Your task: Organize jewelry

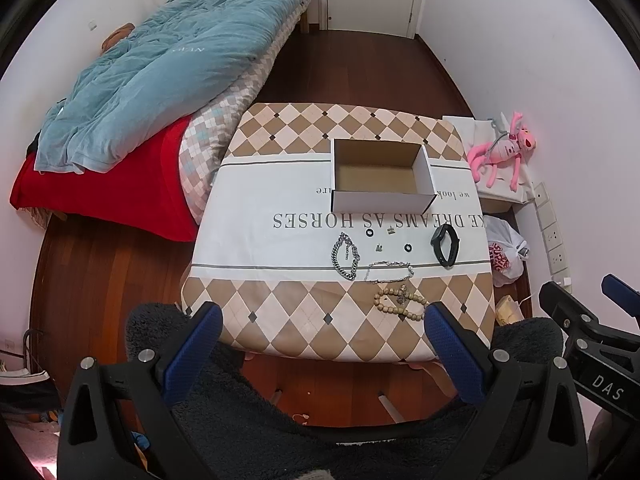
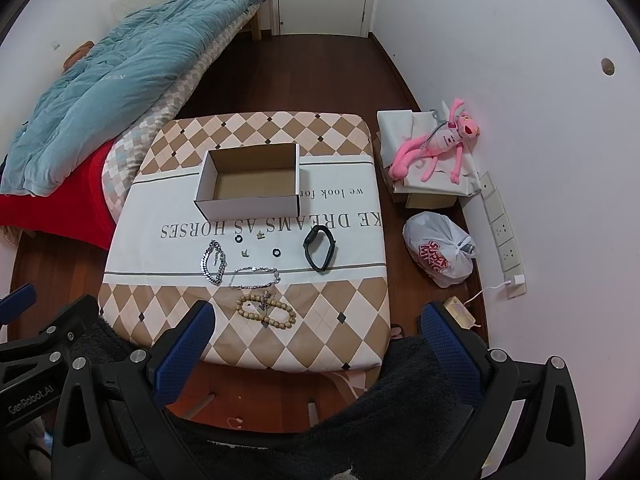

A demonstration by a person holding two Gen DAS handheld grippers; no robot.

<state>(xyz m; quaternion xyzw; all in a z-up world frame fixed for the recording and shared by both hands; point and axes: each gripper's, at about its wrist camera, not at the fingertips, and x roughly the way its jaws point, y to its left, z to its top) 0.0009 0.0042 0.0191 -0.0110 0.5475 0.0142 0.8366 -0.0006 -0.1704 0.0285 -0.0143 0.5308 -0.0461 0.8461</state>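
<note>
Setup: a small table with a checkered cloth, an open cardboard box sitting toward the far side, nothing in it that I could see.

Jewelry: all laid out on the cloth in front of the box, none of it boxed yet. Chunky silver chain on the left, thinner chain just beside it, wooden bead bracelet nearest the front edge, black band off to the right.

Small bits: a few tiny rings and studs between the chains and the box, too small to tell apart properly.

Left gripper: spread wide, holding nothing, hovering short of the table's near edge.

Right gripper: same deal, wide open and empty, also back from the table.

Step, my guess: first pick, so pretty much at the start.

How I'd do it: probably grab the beads first since they were closest, pinch across one strand rather than the whole loop, lift clear so nothing drags the thin chain along, then lower into the box before letting go.

Watch out: the chains lay close together and could snag.
</note>
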